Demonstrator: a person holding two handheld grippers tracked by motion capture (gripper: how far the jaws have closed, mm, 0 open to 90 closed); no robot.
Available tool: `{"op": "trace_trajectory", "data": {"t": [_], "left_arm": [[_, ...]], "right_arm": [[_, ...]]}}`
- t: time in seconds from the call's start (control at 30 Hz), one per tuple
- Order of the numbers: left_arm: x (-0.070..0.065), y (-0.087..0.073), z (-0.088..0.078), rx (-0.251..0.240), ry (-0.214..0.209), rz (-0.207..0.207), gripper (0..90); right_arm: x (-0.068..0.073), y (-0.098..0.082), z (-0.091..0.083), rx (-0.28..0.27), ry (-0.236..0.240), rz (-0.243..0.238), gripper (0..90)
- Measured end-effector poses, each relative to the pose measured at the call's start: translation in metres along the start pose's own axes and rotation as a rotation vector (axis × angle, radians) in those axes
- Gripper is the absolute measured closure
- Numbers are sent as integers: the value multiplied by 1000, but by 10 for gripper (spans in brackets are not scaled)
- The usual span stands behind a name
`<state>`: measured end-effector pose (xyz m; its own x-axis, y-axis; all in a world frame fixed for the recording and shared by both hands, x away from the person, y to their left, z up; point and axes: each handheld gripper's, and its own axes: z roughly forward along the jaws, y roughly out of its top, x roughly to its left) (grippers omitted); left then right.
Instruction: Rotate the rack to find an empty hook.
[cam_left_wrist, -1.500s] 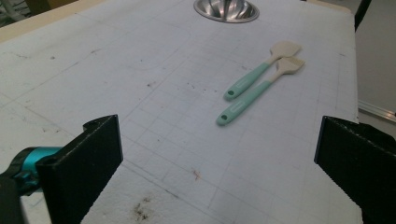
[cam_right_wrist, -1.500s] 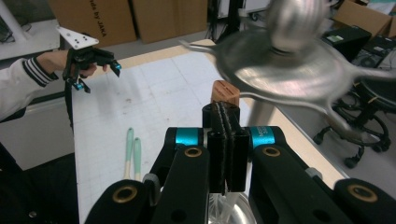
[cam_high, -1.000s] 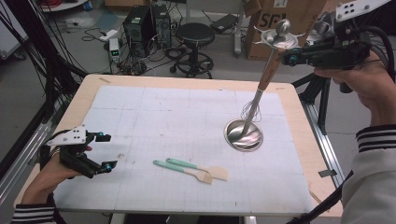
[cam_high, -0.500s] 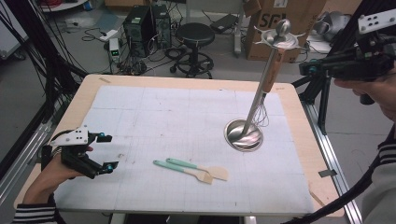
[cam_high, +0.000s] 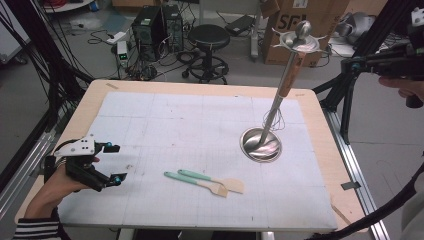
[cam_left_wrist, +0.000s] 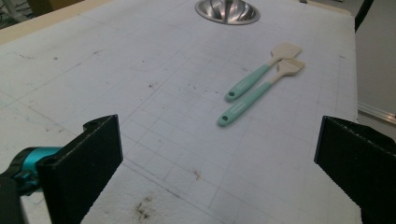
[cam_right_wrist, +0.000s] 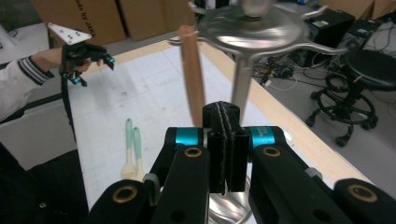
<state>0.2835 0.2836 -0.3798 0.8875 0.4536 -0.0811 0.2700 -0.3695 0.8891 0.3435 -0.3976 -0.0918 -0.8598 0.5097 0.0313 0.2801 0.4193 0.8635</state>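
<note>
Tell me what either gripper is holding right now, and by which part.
Nothing is held. The left gripper has its jaws wide apart over bare mat; the right gripper is shut on nothing, away from the whisk.

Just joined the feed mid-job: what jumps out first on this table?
A tall steel utensil stand rises from its round base at the table's right, a whisk with a wooden handle hanging against it. Two teal-handled spatulas lie side by side near the front centre. The left hand-held gripper rests open at the front left corner; the right hand-held gripper, jaws shut, is off the table's right edge.
</note>
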Motion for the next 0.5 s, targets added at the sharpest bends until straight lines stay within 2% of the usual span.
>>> {"op": "trace_trajectory", "data": {"t": [0.17,0.4,0.5], "left_arm": [[-1,0,0,3,4,0,17],[0,0,1,8,3,1,17],[0,0,1,7,5,1,17]], "right_arm": [[-11,0,1,-4,-4,6,890],[-20,9,12,-13,-13,13,890],[-20,14,17,-17,1,-6,890]]}}
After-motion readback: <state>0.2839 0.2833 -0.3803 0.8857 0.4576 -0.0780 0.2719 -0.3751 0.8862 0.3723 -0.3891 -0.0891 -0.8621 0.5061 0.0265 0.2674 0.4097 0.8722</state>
